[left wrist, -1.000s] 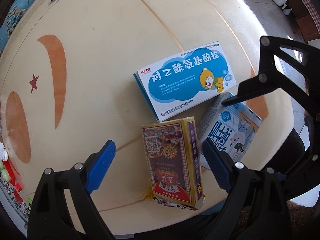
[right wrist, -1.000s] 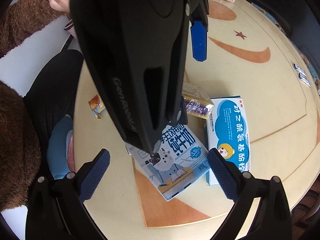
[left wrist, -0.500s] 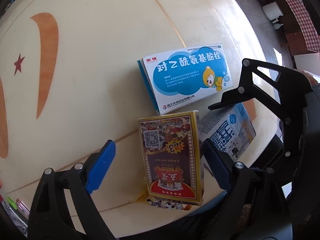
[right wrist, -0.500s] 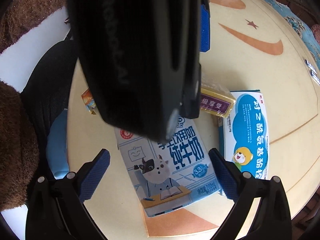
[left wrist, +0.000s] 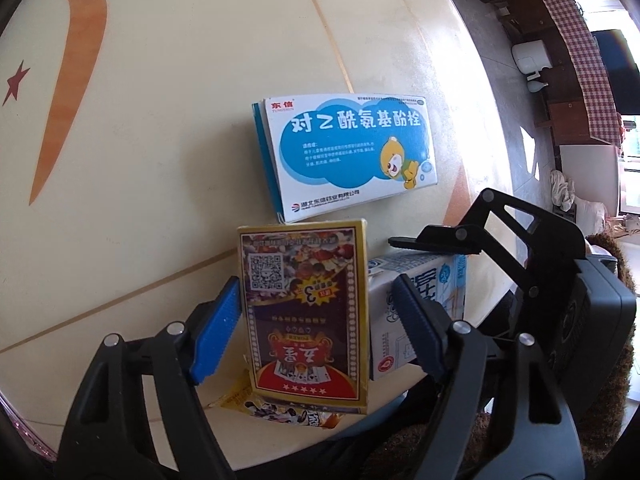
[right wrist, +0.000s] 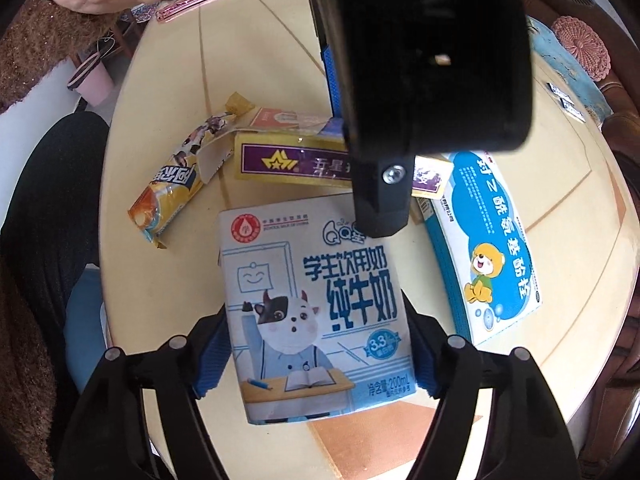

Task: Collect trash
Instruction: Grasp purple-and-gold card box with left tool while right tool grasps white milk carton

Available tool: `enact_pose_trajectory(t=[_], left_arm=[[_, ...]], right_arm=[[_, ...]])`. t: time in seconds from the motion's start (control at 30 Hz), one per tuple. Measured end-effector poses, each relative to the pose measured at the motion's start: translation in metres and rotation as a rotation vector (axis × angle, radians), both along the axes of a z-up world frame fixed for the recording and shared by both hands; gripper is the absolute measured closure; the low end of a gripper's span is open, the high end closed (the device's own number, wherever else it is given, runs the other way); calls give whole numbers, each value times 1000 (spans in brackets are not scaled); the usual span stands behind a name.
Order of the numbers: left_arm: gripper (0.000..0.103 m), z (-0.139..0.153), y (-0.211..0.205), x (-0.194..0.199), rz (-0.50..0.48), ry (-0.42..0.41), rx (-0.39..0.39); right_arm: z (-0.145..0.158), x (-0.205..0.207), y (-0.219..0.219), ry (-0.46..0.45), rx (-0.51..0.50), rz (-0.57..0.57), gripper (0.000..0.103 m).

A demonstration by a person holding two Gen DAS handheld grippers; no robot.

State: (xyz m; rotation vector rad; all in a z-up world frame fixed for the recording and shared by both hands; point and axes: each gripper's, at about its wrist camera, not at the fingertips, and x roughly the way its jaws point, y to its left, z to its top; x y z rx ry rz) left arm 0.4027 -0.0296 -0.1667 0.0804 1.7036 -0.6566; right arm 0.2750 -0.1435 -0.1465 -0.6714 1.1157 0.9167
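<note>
A yellow playing-card box [left wrist: 306, 312] lies near the table's edge. My left gripper [left wrist: 316, 330] straddles it: the left pad touches its side, the right pad stands a little off. The box also shows in the right wrist view [right wrist: 296, 164]. My right gripper [right wrist: 318, 354] is shut on a blue-and-white milk carton [right wrist: 316, 312], both pads pressed to its sides; the carton shows beside the card box in the left wrist view [left wrist: 420, 300]. A blue-and-white medicine box [left wrist: 348, 152] lies just beyond. A yellow snack wrapper [right wrist: 176, 180] lies under the card box's end.
The round cream table [left wrist: 160, 120] has orange marks and a red star. Its edge [right wrist: 120, 280] runs close to the trash. The left gripper's body [right wrist: 420, 60] hangs over the right wrist view. Small sachets [right wrist: 568, 100] lie at the far side.
Both grippers came down and closed in. The left jaws narrowed around the card box. The right jaws closed onto the milk carton.
</note>
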Motion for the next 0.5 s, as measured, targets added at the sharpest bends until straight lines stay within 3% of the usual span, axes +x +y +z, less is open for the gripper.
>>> enact_pose_trajectory(t=[0.13,0.5], left_arm=[[42,10,-5,-2,0,-7,-10],[43,29,-2,-8,33,-53,3]], right_arm=[[2,7,0,-6,11,-42,32],[5,-20,-8,-19,75,-136,33]])
